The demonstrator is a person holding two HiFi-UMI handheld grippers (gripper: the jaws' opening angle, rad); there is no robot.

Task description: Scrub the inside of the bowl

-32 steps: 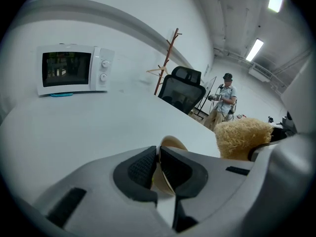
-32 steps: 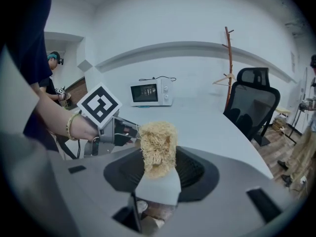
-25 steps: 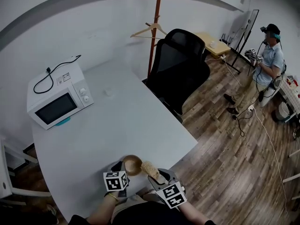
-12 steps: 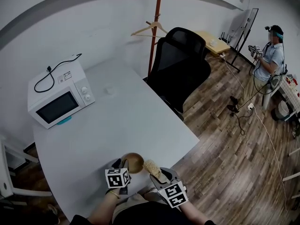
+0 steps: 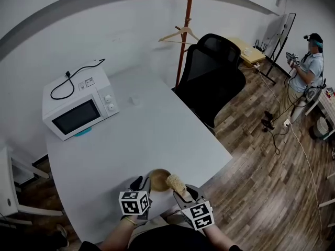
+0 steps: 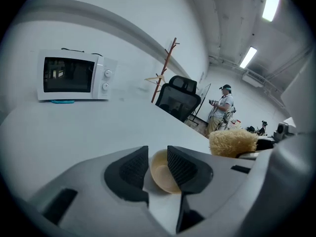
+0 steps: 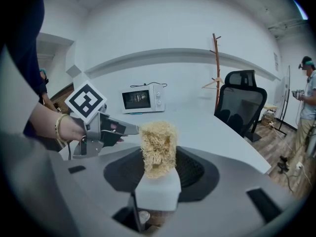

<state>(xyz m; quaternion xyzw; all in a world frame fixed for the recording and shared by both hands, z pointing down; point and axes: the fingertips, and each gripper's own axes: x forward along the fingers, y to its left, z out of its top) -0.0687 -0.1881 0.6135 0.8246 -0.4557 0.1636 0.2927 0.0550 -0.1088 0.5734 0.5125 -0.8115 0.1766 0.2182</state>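
A small tan wooden bowl [image 5: 158,179] is held just above the near edge of the white table [image 5: 136,140]. My left gripper [image 5: 143,188] is shut on its rim, and the bowl [image 6: 161,173] shows between the two black pads, tilted on its side. My right gripper [image 5: 183,192] is shut on a straw-coloured scrub sponge [image 5: 175,182] that sits at the bowl's right rim. In the right gripper view the sponge [image 7: 158,147] stands upright between the jaws, with the left gripper [image 7: 126,129] to its left.
A white microwave [image 5: 80,104] with a black cord on top stands at the table's far left. A black office chair [image 5: 211,81] and a coat stand [image 5: 184,30] are at the far right of the table. A person [image 5: 308,69] stands far off on the wood floor.
The head camera has shifted, so the whole scene sits further right. Bowl and sponge stay close together, with the sponge now nearer the bowl's rim.
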